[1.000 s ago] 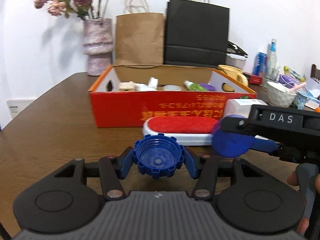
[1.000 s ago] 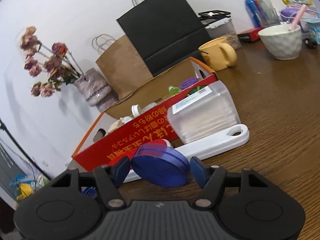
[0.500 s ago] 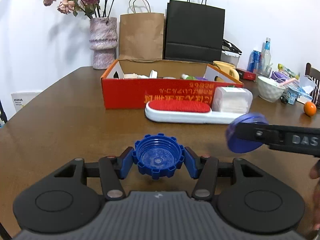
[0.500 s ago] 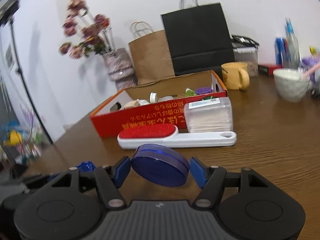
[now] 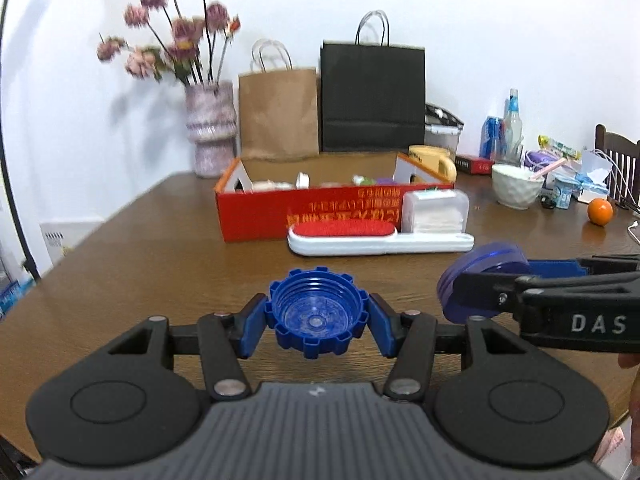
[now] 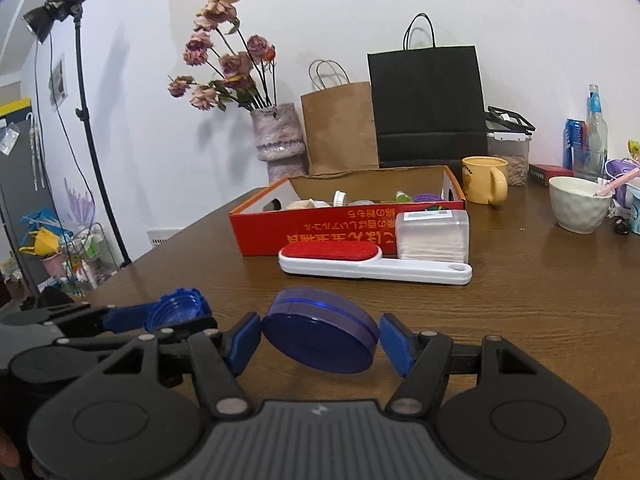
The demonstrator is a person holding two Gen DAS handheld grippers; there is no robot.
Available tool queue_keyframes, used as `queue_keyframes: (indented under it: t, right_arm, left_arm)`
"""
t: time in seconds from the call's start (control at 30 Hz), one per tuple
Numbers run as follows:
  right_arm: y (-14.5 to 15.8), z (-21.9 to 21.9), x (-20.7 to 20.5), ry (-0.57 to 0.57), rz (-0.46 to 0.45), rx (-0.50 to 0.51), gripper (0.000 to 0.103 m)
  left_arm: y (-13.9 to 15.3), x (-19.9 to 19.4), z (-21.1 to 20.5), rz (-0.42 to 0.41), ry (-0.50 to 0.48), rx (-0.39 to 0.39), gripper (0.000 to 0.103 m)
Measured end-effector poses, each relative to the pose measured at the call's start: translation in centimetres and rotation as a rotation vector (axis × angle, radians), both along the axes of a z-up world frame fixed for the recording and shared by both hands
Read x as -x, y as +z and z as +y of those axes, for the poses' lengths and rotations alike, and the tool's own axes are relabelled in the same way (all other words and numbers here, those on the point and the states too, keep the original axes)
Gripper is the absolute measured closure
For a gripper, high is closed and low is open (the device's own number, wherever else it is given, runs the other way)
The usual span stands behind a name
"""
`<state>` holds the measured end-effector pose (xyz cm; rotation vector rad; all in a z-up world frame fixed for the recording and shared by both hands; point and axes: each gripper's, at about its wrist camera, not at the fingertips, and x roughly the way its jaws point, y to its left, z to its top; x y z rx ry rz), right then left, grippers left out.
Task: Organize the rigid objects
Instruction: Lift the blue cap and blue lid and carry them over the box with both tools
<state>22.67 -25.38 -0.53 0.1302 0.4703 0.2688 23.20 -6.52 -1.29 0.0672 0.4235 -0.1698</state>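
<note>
My left gripper is shut on a blue ribbed bottle cap, held hollow side toward the camera above the brown table. My right gripper is shut on a round dark-blue case, tilted between its blue pads. Each gripper shows in the other's view: the right one with its case at the right, the left one with its cap at the lower left. Farther back stands the open red cardboard box holding several small items.
A white lint brush with a red pad and a clear plastic box lie in front of the red box. Behind are a flower vase, two paper bags, a yellow mug, a white bowl, bottles and an orange.
Both grippers have drawn back from the red box with their objects, so the box and brush look farther away. The right gripper has rolled from tilted to level.
</note>
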Motion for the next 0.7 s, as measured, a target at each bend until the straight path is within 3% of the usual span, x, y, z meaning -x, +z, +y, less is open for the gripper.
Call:
queue_keyframes:
  t: [0.37,0.7]
  right_arm:
    - [3.2,-0.9,6.7,-0.067,-0.261,-0.047,0.038]
    - [3.9,-0.9,9.1,-0.078,-0.288,-0.038,0.038]
  left_arm:
    - [3.4,6.8,1.6,-0.219,0.035,0.063,0.048]
    - [4.2,9.1,2.2,-0.248,0.054,0.067,0.048]
